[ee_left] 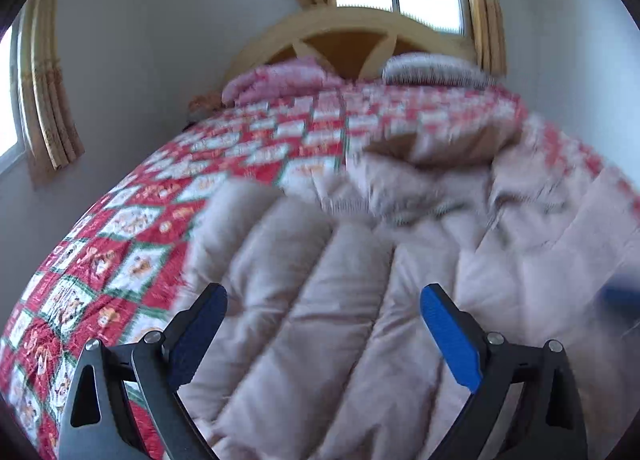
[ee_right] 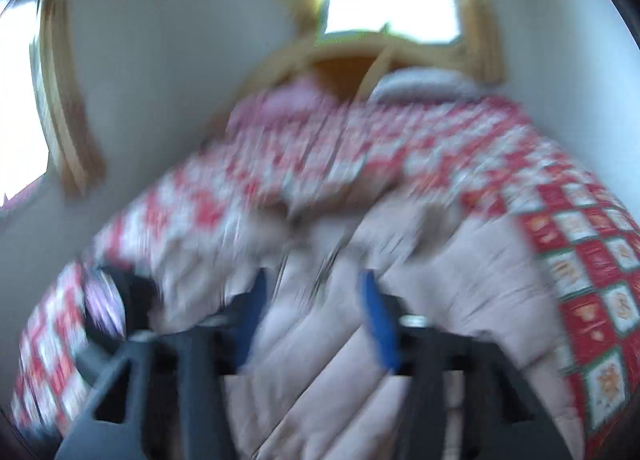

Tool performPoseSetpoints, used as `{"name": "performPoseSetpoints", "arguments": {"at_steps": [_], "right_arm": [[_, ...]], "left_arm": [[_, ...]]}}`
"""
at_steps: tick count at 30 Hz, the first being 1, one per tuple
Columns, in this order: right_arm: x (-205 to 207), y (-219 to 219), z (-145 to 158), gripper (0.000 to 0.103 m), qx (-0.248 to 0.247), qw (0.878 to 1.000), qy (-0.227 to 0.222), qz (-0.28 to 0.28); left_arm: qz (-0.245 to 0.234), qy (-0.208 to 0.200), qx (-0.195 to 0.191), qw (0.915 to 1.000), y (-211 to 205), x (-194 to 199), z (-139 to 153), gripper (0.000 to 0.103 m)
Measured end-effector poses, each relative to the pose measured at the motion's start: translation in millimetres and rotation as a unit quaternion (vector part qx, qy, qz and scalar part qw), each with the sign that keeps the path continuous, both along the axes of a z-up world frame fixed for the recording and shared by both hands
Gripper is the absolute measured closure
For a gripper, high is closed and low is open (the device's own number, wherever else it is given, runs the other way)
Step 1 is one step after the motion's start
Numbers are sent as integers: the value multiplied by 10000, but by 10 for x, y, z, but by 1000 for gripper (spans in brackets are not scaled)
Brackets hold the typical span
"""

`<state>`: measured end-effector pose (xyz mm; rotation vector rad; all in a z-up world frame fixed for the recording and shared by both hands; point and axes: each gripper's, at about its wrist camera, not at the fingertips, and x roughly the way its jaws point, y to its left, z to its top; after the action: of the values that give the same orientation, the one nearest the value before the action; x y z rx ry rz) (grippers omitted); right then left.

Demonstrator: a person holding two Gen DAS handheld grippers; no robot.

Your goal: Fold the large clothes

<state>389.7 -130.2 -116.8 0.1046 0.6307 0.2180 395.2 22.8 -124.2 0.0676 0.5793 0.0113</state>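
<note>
A: Little of the fold looks done. Your pale pink quilted puffer coat (ee_left: pixel 360 260) lies spread over the red-and-white patchwork quilt (ee_left: pixel 140 228) on the bed, rumpled toward twelve o'clock, with no tidy fold line that I can pick out.

B: And your grippers?

A: Your left gripper (ee_left: pixel 324 300) has its jaws wide, with the coat's padded ribs below the gap and nothing pinched. Your right gripper (ee_right: pixel 312 284) has its blue pads (ee_right: pixel 378 320) narrower but parted; the blur stops me telling whether any cloth is caught.

B: Any containers?

A: None that I can see: only pillows (ee_left: pixel 280 80) at twelve o'clock against the wooden headboard (ee_left: pixel 344 36). You have every fold left, I'd judge.
</note>
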Motion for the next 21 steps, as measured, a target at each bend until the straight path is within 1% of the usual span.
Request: {"name": "performPoseSetpoints", "arguments": {"at_steps": [1,2,3,4,5,6,7,8,10,11,12,13,15,19,21], "right_arm": [[61,56,-146,71,-49,9997,232,53],[149,99,-392,71,-124,9978,646,122],[189,109,-550,71,-208,9959,871,140],[193,81,-644,71,-235,9959,871,89],[179,9,-674,71,-197,9962,844,35],[195,-53,-709,71,-94,9960,882,-42],[223,-96,-738,72,-11,9954,952,-86],[242,-107,-762,72,-2,9951,987,-97],[227,-91,-787,72,-60,9952,971,-114],[205,-85,-807,72,-108,9955,929,-127],[185,-78,-818,72,-147,9959,881,-145],[177,-87,-824,72,-145,9961,858,-156],[176,-99,-821,72,-75,9962,855,-153],[167,-86,-853,71,-145,9958,897,-145],[171,-50,-863,71,-253,9954,908,-146]], "left_arm": [[-12,-143,-82,9999,46,-48,90,5],[1,-265,-135,9996,92,-72,178,5],[42,-332,-166,9993,131,-62,258,5],[66,-314,-197,9993,159,-7,316,5],[70,-224,-194,9995,167,79,341,5],[77,-69,-154,9998,165,188,319,5],[72,171,-74,9998,138,315,251,5],[88,450,103,9989,106,436,142,5],[343,950,670,9926,59,646,-164,5],[418,1092,755,9903,78,693,-304,5],[432,1211,585,9900,131,717,-408,4],[500,1309,214,9899,232,734,-456,1],[555,1441,-214,9878,356,760,-498,1],[501,1624,-647,9833,459,784,-557,1],[514,1622,-630,9834,433,790,-558,1]]}}
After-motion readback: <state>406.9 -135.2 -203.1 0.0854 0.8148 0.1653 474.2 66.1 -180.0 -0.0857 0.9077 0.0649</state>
